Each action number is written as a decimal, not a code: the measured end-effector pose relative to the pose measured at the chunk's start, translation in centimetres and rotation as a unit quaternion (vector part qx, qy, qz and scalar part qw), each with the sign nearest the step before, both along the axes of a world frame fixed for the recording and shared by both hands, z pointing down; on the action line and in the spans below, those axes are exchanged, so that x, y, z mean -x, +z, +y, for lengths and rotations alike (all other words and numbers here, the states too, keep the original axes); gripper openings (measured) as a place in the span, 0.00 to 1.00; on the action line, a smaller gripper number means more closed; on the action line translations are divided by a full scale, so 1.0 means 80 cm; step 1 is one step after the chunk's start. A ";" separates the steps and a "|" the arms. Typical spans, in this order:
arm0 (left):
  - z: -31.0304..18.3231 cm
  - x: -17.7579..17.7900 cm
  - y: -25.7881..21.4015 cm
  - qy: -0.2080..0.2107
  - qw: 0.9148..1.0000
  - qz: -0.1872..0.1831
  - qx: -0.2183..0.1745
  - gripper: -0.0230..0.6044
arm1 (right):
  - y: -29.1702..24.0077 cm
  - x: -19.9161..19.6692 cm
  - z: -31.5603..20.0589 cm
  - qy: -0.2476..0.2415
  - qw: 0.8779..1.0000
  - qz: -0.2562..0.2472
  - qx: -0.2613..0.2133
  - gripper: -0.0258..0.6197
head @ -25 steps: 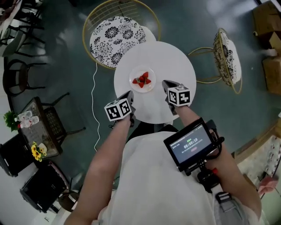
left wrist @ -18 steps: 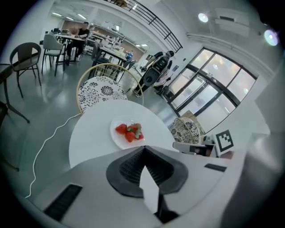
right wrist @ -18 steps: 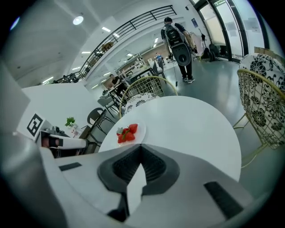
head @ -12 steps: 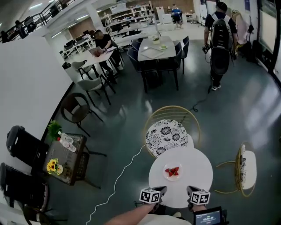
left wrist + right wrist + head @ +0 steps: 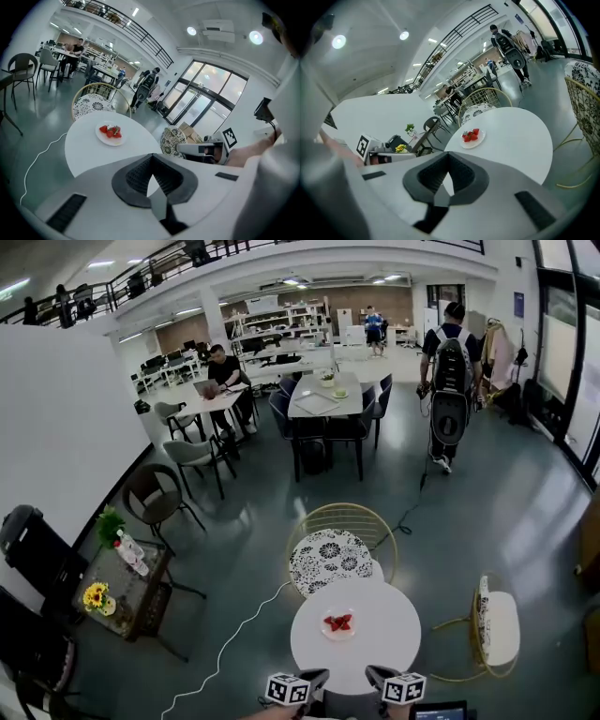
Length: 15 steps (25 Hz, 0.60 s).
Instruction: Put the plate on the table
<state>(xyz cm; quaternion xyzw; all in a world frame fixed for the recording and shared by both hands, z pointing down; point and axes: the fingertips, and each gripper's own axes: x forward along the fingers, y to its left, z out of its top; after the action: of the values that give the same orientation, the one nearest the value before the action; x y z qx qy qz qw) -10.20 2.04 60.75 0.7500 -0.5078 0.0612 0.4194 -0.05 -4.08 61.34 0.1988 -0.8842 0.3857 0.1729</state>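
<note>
A white plate with strawberries rests near the middle of the round white table. Both grippers hover at the table's near edge, a short way back from the plate and not touching it. In the head view the left gripper and the right gripper show only at the bottom edge. From the left gripper view the plate lies ahead and to the left of the left gripper, whose tips meet with nothing held. The right gripper is likewise shut and empty, with the plate just beyond it.
A gold wire chair with a patterned cushion stands behind the table, another chair to its right. A white cable runs over the floor at the left. A side table with flowers stands further left. A person with a backpack walks far off.
The head view has tilted up from straight down onto the table to a look across the room. The plate and both grippers keep their places at the table.
</note>
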 end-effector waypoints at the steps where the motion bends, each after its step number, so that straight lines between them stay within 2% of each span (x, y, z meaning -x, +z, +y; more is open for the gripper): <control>1: 0.005 -0.005 -0.006 0.001 1.000 0.000 -0.008 0.04 | -0.010 -0.004 0.007 -0.003 1.000 -0.005 -0.005 0.05; 7: 0.042 -0.041 -0.021 0.019 0.999 -0.018 -0.040 0.04 | -0.022 -0.037 0.056 -0.014 1.000 -0.020 -0.008 0.05; 15: 0.070 -0.046 -0.038 0.008 0.997 -0.040 -0.059 0.04 | -0.033 -0.046 0.091 -0.019 0.999 -0.035 -0.009 0.05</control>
<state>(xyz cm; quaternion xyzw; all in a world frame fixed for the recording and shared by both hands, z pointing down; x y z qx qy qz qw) -6.53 7.65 57.68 0.7744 -0.5211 0.0640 0.3531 3.61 3.17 58.69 0.1694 -0.8970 0.3808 0.1470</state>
